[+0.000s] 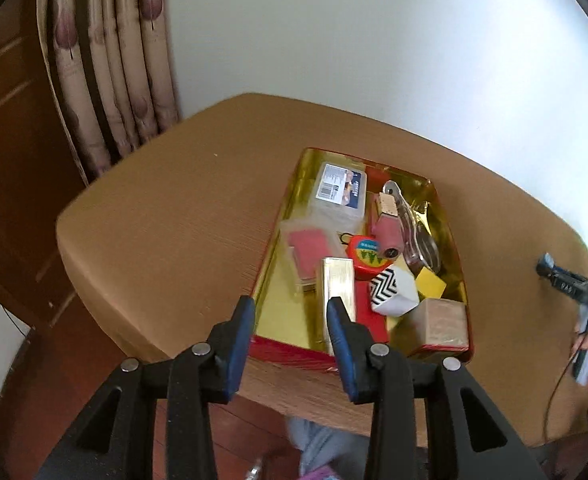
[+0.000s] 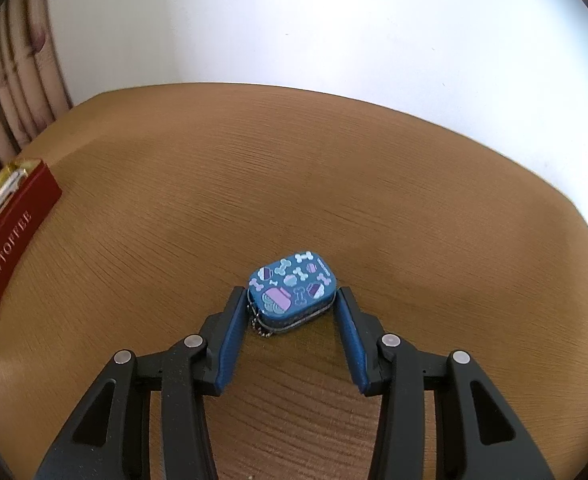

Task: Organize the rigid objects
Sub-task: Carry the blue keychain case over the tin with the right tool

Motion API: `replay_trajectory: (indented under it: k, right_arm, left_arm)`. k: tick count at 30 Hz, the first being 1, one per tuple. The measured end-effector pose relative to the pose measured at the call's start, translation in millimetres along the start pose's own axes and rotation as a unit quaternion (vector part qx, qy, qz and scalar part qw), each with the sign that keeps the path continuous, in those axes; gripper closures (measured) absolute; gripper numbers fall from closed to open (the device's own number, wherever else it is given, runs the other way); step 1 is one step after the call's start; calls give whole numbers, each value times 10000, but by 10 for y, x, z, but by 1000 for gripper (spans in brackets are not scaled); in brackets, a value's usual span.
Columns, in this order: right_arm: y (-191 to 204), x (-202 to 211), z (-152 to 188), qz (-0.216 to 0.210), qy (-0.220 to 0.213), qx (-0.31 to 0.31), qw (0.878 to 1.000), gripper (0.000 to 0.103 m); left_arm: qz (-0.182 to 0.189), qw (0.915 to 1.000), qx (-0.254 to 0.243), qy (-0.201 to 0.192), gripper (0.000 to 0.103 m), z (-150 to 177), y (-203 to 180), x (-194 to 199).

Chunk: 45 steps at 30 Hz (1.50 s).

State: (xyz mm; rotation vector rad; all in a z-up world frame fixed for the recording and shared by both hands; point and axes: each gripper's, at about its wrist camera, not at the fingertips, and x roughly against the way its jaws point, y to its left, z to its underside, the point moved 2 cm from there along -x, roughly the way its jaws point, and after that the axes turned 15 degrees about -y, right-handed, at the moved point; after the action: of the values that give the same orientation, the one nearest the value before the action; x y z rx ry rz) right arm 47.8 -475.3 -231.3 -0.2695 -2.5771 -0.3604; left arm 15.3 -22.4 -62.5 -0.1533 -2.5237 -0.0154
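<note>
The right hand-held gripper (image 2: 290,306) sits low over the worktop (image 2: 334,184) with its blue pads (image 2: 230,344) spread, one on each side of a small blue tin (image 2: 292,288). The left pad touches or nearly touches the tin's left end; the right pad stands just beside the right end, so the jaws bracket the tin but have not clamped it. The tin lies flat, lid up, printed with bones and bowls, and a short ball chain (image 2: 260,326) trails from its near left corner toward the gripper.

It looks like thin painted metal: probably light, stiff, and smooth enough to slip or pivot under a glancing squeeze. The best hold seems to be across the two short ends, low on the side wall beneath the lid seam, keeping the chain out from under the pad.

The left hand-held gripper (image 1: 290,316) hangs with jaws apart and holding nothing above the near end of the red tray (image 1: 290,354), which stands well to the left of the tin. Its gold-lined inside already carries a clear plastic case (image 1: 340,190), a gold bar-shaped box (image 1: 338,280), a zigzag cube (image 1: 392,290), a yellow block (image 1: 430,282), a wooden cube (image 1: 440,326) and a pink bottle (image 1: 388,234). The free space appears to lie along the tray's left side.
</note>
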Motion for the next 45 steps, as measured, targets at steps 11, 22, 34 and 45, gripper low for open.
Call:
replay_trajectory:
  k: [11,22,34,45]
  right_arm:
    - [102,202,147,140,24,-217,9997,69]
    - [5,76,-82,135,34,-1433,9896,21]
    - [141,-266,-242,980,481,-1825,9771,74]
    - [675,241,-478,-265,75,-1777,9837,74]
  left_arm:
    - [354,9982,377,289,64,78,131,-94]
    - [605,9962,548,315,64,79,106,-48]
    - [706,9963,233,425,64,152,-61,-52]
    - [683,9913,1027,465,64,90,194,-57]
